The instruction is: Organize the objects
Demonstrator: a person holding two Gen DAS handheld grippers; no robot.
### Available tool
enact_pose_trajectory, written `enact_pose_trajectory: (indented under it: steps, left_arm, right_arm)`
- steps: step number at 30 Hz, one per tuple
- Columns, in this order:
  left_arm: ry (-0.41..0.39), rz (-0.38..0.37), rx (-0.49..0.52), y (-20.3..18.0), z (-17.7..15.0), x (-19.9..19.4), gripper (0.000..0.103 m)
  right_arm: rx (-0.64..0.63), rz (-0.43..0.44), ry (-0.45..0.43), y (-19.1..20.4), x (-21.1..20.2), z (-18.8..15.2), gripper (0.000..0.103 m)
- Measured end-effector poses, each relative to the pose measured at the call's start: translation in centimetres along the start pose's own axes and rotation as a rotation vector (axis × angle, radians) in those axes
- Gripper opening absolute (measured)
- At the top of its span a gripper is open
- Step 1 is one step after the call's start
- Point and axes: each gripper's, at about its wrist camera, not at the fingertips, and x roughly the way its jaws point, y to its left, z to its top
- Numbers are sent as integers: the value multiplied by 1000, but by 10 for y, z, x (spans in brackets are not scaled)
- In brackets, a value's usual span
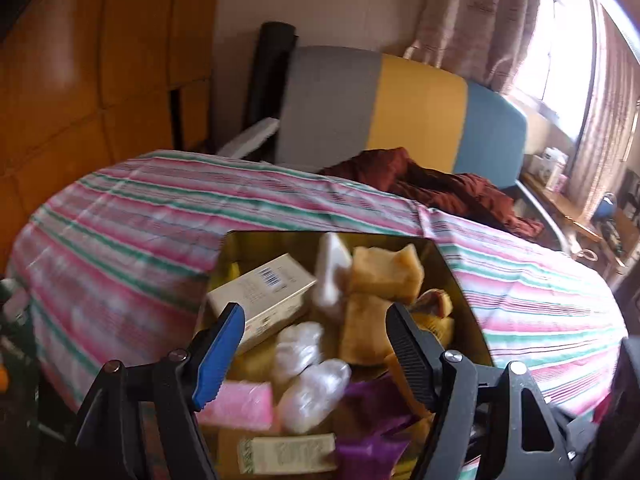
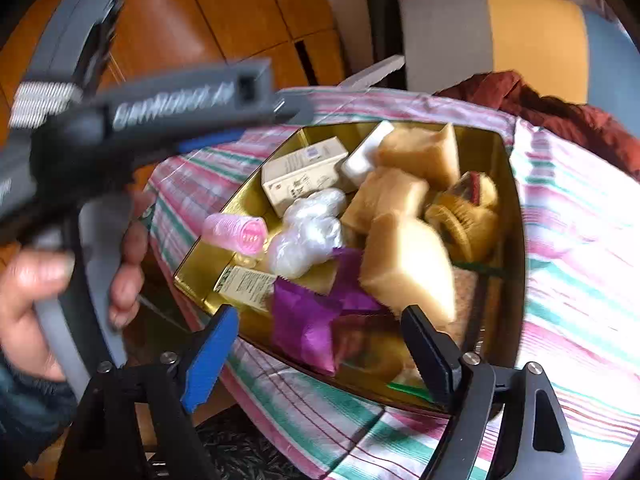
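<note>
We are holding our right gripper over the near end of the gold tin, its jaws spread wide and pressing on nothing; a pale yellow soap block is sitting just past the black finger, blurred, and we cannot tell whether it is touching the pad. A crumpled purple wrapper is lying between the two fingers, lower in the tin. Our left gripper is hovering over the same tin with its jaws apart and empty, a white plastic bundle showing in the gap. In the right wrist view our left hand is wrapping the grey handle of that tool at the left edge.

Farther in, we are seeing a pink roller by the tin's left wall, a cream box with a barcode, a white bar and more tan soap blocks piled toward the far corner. The tin is resting on a pink and green striped cloth. Beyond the cloth, a dark red garment is lying against a grey, yellow and blue cushion, with curtains and a bright window behind.
</note>
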Motion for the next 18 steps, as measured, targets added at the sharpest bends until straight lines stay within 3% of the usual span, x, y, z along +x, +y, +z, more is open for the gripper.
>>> enact_pose_trajectory:
  steps: [10,18]
  left_arm:
    - [-37,134,17,-1,-30,-35,74]
    - [-53,199,-28,-4,-44,-54,76]
  right_arm:
    - [6,-252,-130,-3,-22,5,95]
    - [30,-360,-168,-13,-34,8,100]
